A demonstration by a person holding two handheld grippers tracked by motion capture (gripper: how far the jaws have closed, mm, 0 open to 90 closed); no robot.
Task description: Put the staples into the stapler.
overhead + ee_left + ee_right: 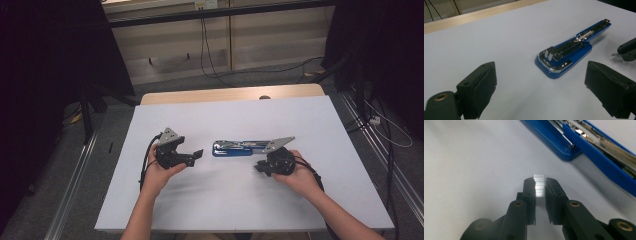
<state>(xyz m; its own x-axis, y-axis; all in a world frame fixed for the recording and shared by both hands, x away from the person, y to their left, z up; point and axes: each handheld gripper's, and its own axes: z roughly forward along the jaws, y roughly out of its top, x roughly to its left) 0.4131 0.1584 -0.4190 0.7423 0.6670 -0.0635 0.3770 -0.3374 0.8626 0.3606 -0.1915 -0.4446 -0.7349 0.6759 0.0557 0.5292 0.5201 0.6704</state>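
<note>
The right tongs (540,185) are clamped on a strip of staples (539,185), just short of the opened blue stapler (232,148) lying mid-bench (200,200). Keep the strip level and aligned with the magazine channel when lowering it. The left tongs (541,85) stand apart, empty, facing the stapler's head.

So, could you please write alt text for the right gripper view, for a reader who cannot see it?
The right hand-held gripper pinches a silver strip of staples between its two black jaws, just above the white table. Beyond it, at upper right, lies an opened blue stapler with its metal staple channel exposed.
</note>
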